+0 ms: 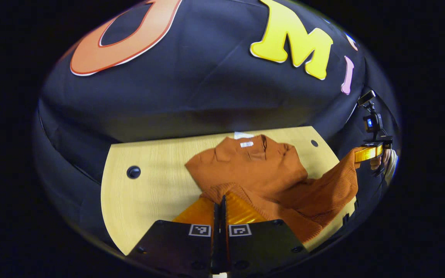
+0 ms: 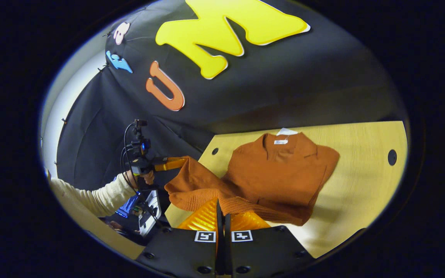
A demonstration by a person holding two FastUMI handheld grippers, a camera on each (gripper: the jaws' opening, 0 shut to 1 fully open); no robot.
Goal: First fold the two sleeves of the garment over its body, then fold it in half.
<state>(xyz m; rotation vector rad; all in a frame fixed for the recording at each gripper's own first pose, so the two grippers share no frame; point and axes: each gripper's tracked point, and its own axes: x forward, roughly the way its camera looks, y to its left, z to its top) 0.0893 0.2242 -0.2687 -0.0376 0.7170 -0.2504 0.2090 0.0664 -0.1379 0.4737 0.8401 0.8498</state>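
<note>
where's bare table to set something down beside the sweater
Bare table lies between the sweater and the round hole, and past its other shoulder toward the second hole. The near hem is crowded: both tools, left and right, grip it.

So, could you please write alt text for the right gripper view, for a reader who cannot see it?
An orange sweater lies on a pale wooden table, its collar toward the black back wall. The right gripper, fingers together, pinches the sweater's near hem; at left, a hand in a cream sleeve holds the left gripper, which lifts another part of the sweater.
</note>
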